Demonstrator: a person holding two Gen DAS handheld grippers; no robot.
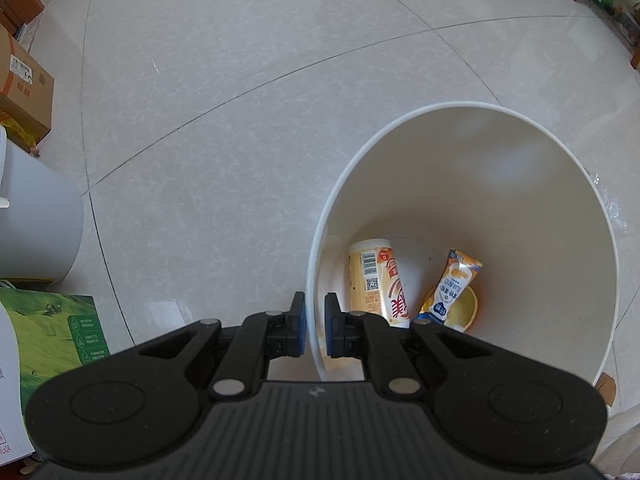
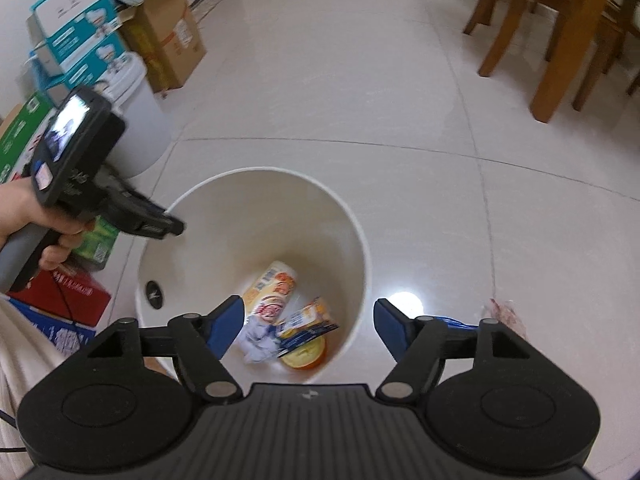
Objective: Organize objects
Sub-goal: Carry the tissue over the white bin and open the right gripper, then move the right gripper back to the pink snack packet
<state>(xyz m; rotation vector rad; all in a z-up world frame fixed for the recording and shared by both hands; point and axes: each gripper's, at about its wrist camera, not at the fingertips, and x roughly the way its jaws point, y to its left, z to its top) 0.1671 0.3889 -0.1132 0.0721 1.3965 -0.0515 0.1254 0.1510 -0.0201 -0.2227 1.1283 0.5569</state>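
Left gripper [image 1: 315, 322], lower centre, pinches the white bin's rim [image 1: 320, 248], steadying it; right gripper [image 2: 308, 330] gapes empty above the snacks [image 2: 288, 312].

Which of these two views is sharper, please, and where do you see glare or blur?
Left wrist view: sharp; the barcode on the cup in the white bin shows clearly, with only soft sheen on the floor tiles. Right wrist view: motion-blurred, the wrapper smeared, a bright glare spot on the floor beside the bin, and fisheye bending of the tile lines.

Tiled floor [image 2: 360, 80]: white bin [image 2: 224, 184], cardboard boxes [image 2: 168, 36], wooden chairs [image 2: 560, 40].
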